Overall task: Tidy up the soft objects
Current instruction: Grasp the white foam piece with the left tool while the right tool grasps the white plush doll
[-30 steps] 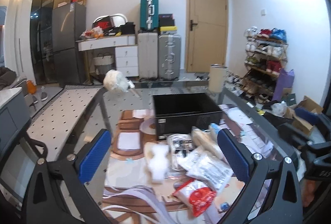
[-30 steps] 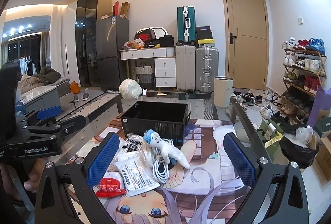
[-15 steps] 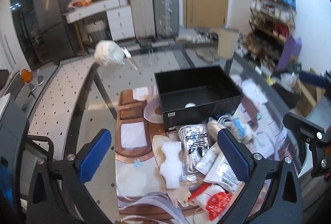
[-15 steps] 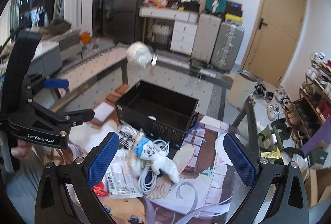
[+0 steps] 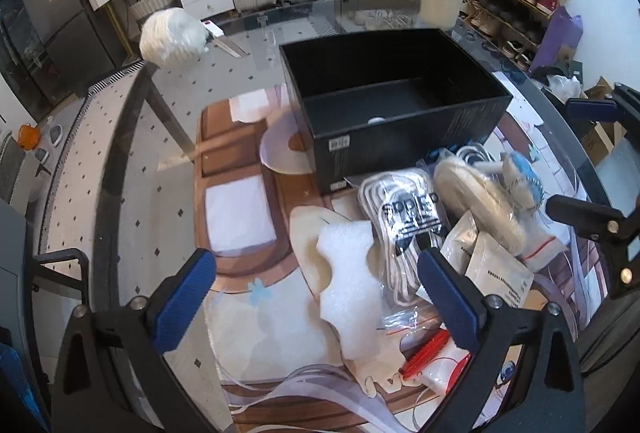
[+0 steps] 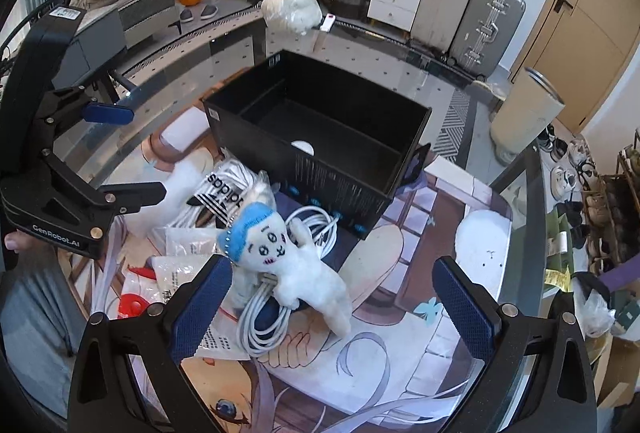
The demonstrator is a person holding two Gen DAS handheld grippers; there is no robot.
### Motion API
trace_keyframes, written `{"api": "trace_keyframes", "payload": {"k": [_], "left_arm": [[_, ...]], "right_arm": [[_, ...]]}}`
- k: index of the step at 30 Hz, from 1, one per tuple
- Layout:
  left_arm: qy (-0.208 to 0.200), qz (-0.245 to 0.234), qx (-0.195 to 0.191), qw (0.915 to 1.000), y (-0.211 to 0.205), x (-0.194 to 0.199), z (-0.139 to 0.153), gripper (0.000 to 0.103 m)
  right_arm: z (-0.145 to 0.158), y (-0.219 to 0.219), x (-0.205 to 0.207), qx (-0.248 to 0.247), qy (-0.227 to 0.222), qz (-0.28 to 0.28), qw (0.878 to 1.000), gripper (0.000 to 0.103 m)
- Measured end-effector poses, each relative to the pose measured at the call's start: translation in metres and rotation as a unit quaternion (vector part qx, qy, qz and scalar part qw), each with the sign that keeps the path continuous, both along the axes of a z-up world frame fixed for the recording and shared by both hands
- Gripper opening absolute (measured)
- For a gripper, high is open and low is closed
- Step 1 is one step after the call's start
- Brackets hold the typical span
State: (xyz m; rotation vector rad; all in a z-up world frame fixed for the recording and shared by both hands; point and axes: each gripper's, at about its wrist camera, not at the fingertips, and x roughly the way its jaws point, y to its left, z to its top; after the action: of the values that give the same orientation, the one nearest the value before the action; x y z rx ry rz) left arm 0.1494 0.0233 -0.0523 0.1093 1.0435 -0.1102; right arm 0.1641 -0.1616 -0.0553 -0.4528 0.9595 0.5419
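Left gripper [image 5: 316, 297] is hanging wide open over the white foam piece [image 5: 348, 297] at lower centre. Right gripper [image 6: 332, 297] is gaping empty above the plush toy [image 6: 288, 257]. The black box [image 6: 320, 129] is sitting nearly empty, so sorting seems barely begun.

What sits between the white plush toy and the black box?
In the right wrist view, a coiled white cable lies between the white plush toy and the black box, partly under the toy and reaching the box's near wall.
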Motion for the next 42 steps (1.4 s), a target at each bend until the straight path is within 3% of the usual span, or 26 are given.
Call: {"api": "trace_keyframes", "payload": {"k": [3, 5, 7, 12, 20, 23, 31, 36, 42], "left_arm": [[0.007, -0.008, -0.01, 0.9999, 0.0, -0.001, -0.005, 0.1], [0.016, -0.01, -0.015, 0.9997, 0.001, -0.001, -0.009, 0.093], [0.023, -0.012, -0.012, 0.9996, 0.0, 0.0, -0.013, 0.091], [0.04, -0.013, -0.008, 0.9991, 0.002, 0.001, -0.02, 0.083], [0.077, -0.024, -0.033, 0.9962, 0.004, 0.0, -0.035, 0.036], [0.083, -0.036, -0.044, 0.995, 0.003, -0.003, -0.036, 0.036], [0.063, -0.058, -0.035, 0.9957, -0.003, -0.018, -0.027, 0.036], [0.073, -0.051, -0.055, 0.9946, 0.004, -0.019, -0.03, 0.038], [0.09, -0.047, -0.043, 0.9939, -0.001, -0.014, -0.041, 0.037]], "right_arm": [[-0.01, 0.002, 0.001, -0.007, 0.015, 0.007, 1.0, 0.101], [-0.015, 0.001, 0.004, -0.009, 0.024, 0.009, 1.0, 0.098], [-0.022, 0.001, 0.006, -0.008, 0.039, 0.011, 0.999, 0.092], [-0.037, 0.0, 0.01, 0.006, 0.082, 0.022, 0.996, 0.066], [-0.035, -0.004, -0.002, 0.023, 0.096, 0.021, 0.995, 0.046], [-0.031, -0.012, -0.012, 0.034, 0.106, 0.023, 0.994, 0.035], [-0.03, -0.032, -0.033, 0.063, 0.134, 0.031, 0.988, 0.035], [-0.037, -0.024, -0.034, 0.053, 0.137, 0.037, 0.989, 0.039], [-0.043, -0.019, -0.028, 0.044, 0.138, 0.036, 0.989, 0.044]]}}
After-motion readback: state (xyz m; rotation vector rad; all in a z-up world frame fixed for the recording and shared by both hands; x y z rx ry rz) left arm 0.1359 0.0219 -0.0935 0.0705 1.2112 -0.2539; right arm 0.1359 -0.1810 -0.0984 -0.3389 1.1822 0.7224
